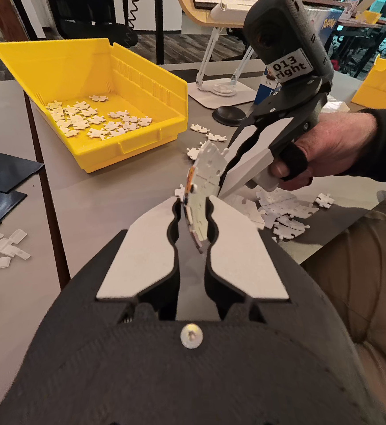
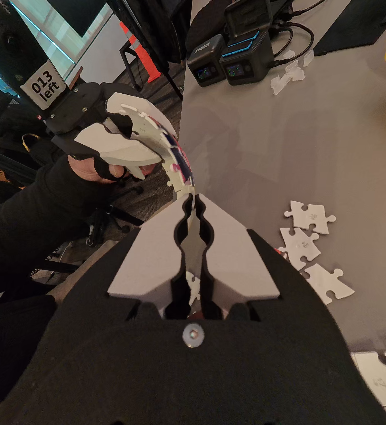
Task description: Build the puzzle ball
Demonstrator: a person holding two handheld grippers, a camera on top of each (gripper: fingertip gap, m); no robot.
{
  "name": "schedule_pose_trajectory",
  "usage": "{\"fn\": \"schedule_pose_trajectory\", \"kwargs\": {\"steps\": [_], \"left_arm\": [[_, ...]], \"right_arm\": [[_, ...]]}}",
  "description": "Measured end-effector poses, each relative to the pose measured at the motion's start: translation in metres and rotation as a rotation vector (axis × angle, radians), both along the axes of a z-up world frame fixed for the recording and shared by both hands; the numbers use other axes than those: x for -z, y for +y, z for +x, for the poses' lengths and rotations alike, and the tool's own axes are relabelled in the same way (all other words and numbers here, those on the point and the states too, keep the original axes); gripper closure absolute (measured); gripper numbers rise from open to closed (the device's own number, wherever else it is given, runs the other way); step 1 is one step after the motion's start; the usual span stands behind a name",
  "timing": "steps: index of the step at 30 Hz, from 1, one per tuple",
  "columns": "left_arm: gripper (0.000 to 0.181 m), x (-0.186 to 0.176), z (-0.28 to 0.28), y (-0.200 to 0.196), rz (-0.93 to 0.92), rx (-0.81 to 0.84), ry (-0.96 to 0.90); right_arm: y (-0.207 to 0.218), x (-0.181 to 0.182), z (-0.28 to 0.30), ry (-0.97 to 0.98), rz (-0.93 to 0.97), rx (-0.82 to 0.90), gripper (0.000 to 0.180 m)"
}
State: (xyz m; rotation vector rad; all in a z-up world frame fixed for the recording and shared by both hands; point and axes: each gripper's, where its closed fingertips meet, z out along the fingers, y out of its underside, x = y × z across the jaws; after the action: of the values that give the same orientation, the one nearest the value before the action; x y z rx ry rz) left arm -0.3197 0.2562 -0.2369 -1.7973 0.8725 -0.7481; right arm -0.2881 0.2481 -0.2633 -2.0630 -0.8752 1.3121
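A curved strip of joined puzzle pieces (image 1: 204, 184), white on its inner face and printed on its outer face, is held in the air above the grey table (image 1: 118, 195). My left gripper (image 1: 193, 202) is shut on its near end. My right gripper (image 1: 220, 190) comes in from the right and pinches its far edge. In the right wrist view the strip (image 2: 178, 161) arcs from the left gripper (image 2: 155, 149) down into my right gripper (image 2: 194, 197), which is shut on its lower end.
A yellow bin (image 1: 90, 99) with several loose white pieces stands at the back left. More loose and joined pieces (image 1: 281, 211) lie on the table to the right and near my right gripper (image 2: 306, 241). Black charger boxes (image 2: 231, 59) and clear plastic bits (image 1: 3, 246) sit farther off. There is about 5 cm between the tips of the two grippers.
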Motion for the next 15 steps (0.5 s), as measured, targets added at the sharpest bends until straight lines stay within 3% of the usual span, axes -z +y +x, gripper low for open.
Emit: {"fn": "schedule_pose_trajectory", "kwargs": {"steps": [9,15], "left_arm": [[0.159,0.010,-0.003,0.001,-0.050,-0.010,0.012],[0.159,0.008,-0.003,0.003,-0.095,-0.022,-0.073]], "right_arm": [[0.007,-0.005,0.003,0.045,-0.011,0.042,0.179],[0.012,-0.011,0.005,0.100,-0.019,0.076,0.179]]}}
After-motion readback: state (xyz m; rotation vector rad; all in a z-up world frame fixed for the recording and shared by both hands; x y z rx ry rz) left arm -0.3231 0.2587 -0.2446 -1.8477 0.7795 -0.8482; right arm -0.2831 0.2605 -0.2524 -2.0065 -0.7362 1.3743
